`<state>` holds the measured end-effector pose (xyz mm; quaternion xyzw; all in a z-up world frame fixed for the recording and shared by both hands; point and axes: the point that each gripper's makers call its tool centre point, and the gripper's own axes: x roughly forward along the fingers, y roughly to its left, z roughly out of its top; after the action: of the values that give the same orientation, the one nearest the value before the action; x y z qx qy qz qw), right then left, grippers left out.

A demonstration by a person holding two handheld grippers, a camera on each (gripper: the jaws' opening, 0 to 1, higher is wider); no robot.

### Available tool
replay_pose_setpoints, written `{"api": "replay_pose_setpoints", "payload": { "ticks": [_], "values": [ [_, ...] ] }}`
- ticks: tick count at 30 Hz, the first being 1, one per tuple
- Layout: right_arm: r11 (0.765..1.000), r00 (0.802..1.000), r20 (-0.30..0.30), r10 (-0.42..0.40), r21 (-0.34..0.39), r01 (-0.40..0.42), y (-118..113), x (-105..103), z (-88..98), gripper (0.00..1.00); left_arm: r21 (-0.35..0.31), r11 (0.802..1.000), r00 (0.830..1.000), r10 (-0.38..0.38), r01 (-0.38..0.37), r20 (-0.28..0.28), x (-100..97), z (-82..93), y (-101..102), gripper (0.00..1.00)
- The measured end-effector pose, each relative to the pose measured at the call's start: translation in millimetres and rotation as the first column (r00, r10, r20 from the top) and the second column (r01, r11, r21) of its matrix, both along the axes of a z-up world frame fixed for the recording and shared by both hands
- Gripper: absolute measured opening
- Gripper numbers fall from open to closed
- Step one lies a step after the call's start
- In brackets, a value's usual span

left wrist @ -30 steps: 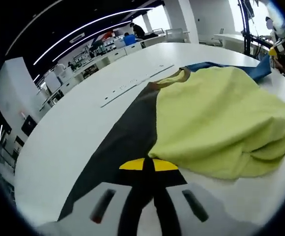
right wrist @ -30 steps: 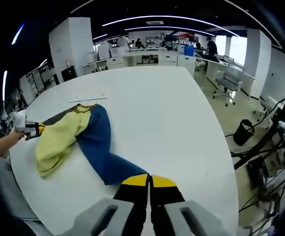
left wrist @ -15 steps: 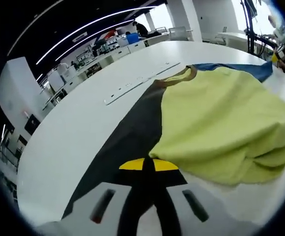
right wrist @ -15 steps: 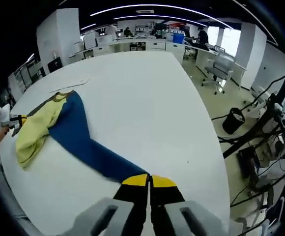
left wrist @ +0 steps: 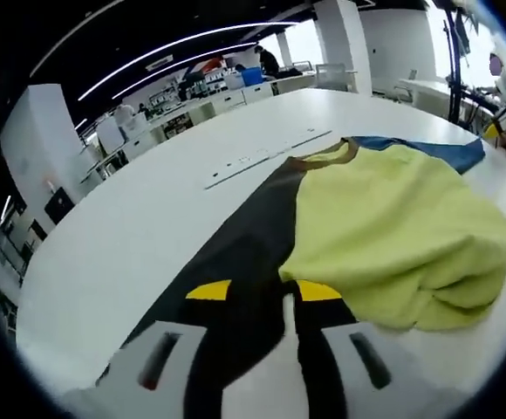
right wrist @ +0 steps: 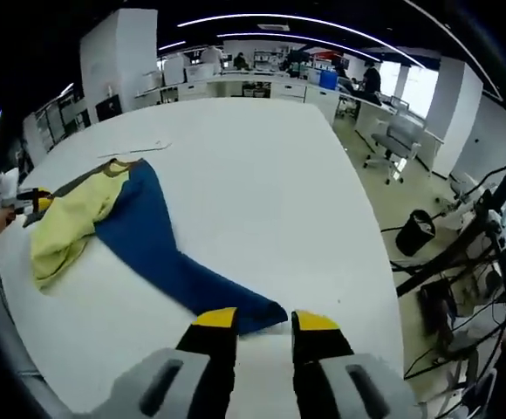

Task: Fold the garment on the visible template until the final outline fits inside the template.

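Left gripper view sits low, right at one end of the garment (left wrist: 384,227) – looks along it across the white table (left wrist: 148,218) toward the office desks, w/ its own jaws apart at the bottom. Right gripper view looks from the opposite end, higher up, taking in most of the table (right wrist: 262,166) and the garment (right wrist: 122,227) stretched away to its left. Both share the garment & table – the left gripper (right wrist: 33,202) shows at the right view's far left edge.

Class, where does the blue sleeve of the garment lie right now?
In the right gripper view, the blue sleeve stretches across the white table, ending just before the open right hand-held gripper.
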<state>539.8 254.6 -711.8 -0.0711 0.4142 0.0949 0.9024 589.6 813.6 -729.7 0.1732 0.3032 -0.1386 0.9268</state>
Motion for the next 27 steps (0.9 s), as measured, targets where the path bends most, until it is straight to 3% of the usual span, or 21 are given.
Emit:
{"api": "replay_pose_setpoints", "payload": {
  "ticks": [4,13,21,27],
  "values": [
    [0.995,0.997,0.036,0.071,0.063,-0.073,29,1,8.3,0.33,-0.010,1.000,1.000,-0.026,0.026,0.011,-12.9,7.9,-6,0.40],
    [0.963,0.978,0.064,0.198,0.174,-0.206,100,-4,16.4,0.36,-0.063,0.994,0.996,-0.089,0.089,0.000,-54.4,12.3,-29,0.48],
    [0.913,0.935,0.066,0.348,0.202,-0.354,158,-10,9.2,0.36,-0.090,0.988,0.992,-0.129,0.127,-0.015,-74.9,8.1,-53,0.46],
    [0.874,0.898,0.070,0.434,0.208,-0.438,193,-12,0.9,0.35,-0.123,0.984,0.989,-0.139,0.131,-0.053,-85.1,-5.7,-72,0.43]
  ]
}}
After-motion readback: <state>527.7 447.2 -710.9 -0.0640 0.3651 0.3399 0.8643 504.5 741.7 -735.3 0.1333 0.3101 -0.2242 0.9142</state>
